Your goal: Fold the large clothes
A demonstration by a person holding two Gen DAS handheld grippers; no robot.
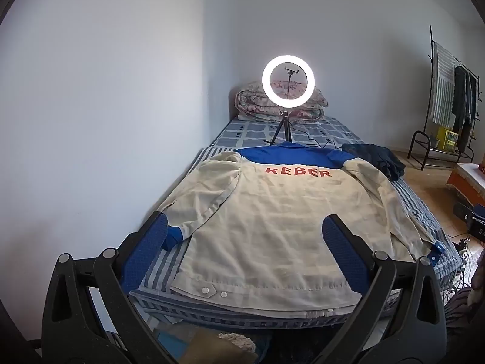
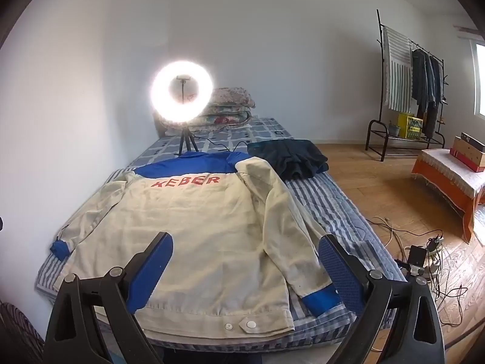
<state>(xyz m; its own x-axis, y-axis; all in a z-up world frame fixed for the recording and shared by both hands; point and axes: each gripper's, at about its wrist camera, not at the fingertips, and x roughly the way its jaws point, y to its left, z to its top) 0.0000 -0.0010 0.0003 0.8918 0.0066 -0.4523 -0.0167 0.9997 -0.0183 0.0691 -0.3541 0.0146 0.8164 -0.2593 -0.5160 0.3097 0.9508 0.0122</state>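
Ahead, a cream jacket [image 1: 272,227] with a blue yoke and red letters "KEBER" lies flat, back up, on a striped bed [image 2: 327,209], hem nearest the cameras. Both sleeves run down beside its body. The left gripper [image 1: 245,239] and right gripper [image 2: 245,251] hover above the hem, jaws wide, holding nothing. Behind the collar stands a lit ring light [image 1: 288,82]; dark clothes [image 2: 291,156] lie beside it.

Ring light [image 2: 181,91] glares, blooming in right view; fisheye edges bend dark.
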